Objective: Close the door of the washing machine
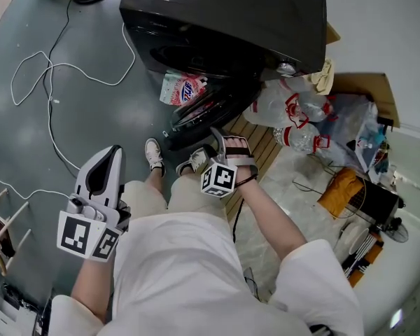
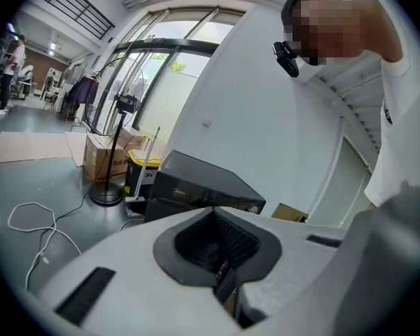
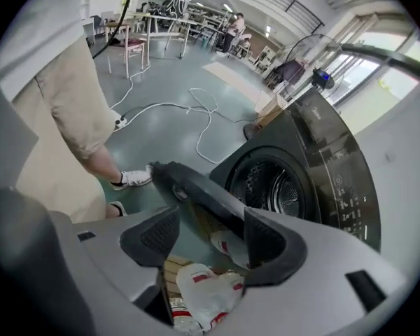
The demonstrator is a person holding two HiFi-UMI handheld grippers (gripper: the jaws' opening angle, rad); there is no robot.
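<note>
A black front-loading washing machine (image 1: 224, 12) stands at the top of the head view. Its round door (image 1: 210, 110) is swung open toward me. My right gripper (image 1: 227, 137) hovers just in front of the door's free edge, pointing steeply down. In the right gripper view the door (image 3: 196, 191) runs slantwise just beyond the right gripper (image 3: 210, 240), whose jaws stand open and press on nothing; the drum opening (image 3: 273, 187) shows behind it. My left gripper (image 1: 114, 152) hangs at my left side, far from the machine, shut and empty. The left gripper (image 2: 220, 275) faces the washing machine (image 2: 196, 184) from a distance.
A pink and white detergent bag (image 1: 182, 88) lies under the open door. Clear bags of bottles (image 1: 287, 110) sit on a wooden slatted pallet (image 1: 255, 145) to the machine's right. A white cable (image 1: 49, 96) loops over the grey floor at left. My feet stand beside the door.
</note>
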